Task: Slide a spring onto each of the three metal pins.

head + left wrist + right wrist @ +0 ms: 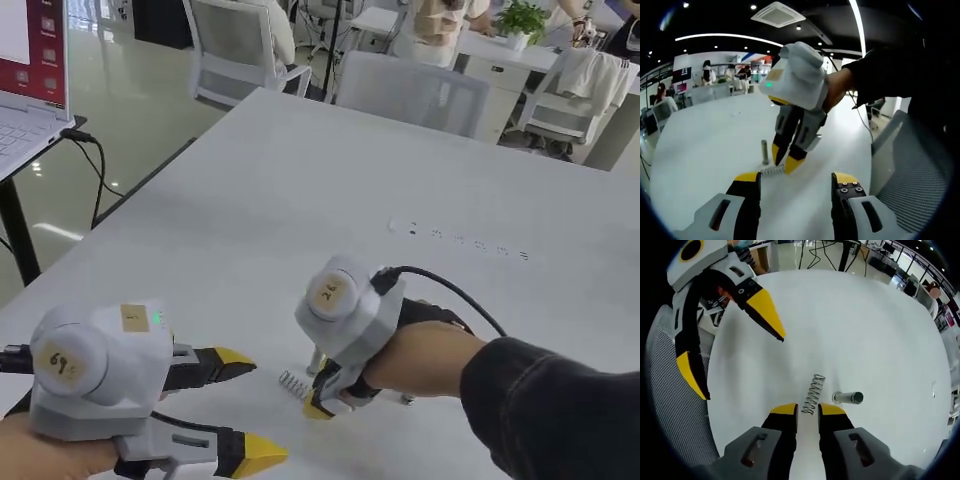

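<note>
Right gripper view: right tool (808,409) straddled spring (814,389) end — whether clamped, could not tell.
Idle side: left tool (796,176) released.
Advice: clamp near end — align bore with pin (847,398).

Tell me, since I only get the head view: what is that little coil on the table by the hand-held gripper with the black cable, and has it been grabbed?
Observer: It is a spring lying flat on the table. The right gripper view shows its near end between the jaws of the right hand-held gripper, which stand slightly apart and are not visibly pinching it.
Operator: Where would it go?
Observer: Probably onto a metal pin. The left gripper view shows it standing upright on the table close beside the spring, with nothing on it.
</note>
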Motion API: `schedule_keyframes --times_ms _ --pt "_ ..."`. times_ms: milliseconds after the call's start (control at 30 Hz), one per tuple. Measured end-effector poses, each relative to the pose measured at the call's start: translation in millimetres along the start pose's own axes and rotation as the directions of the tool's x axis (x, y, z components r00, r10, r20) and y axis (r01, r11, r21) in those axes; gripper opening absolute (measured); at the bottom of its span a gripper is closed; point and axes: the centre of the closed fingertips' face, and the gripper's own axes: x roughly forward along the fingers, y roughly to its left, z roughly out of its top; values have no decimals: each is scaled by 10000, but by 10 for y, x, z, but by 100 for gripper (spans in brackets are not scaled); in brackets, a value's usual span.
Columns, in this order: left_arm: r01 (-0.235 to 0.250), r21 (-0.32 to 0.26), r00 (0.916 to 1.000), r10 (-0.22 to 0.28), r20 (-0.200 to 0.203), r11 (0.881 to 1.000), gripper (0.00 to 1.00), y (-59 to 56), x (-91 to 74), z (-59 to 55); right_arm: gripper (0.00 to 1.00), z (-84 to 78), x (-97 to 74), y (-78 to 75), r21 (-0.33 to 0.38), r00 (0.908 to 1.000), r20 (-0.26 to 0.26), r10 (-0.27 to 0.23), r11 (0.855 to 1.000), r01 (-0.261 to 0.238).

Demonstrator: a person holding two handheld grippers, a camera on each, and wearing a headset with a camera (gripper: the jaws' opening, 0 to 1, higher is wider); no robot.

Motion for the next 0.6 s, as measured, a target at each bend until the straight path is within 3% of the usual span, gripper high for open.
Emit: schedule_keyframes --times_ms 600 --pt "-68 -20 10000 68 -31 10000 51 37 -17 -29 9 -52 52 -14 191 9998 -208 43 9998 -39"
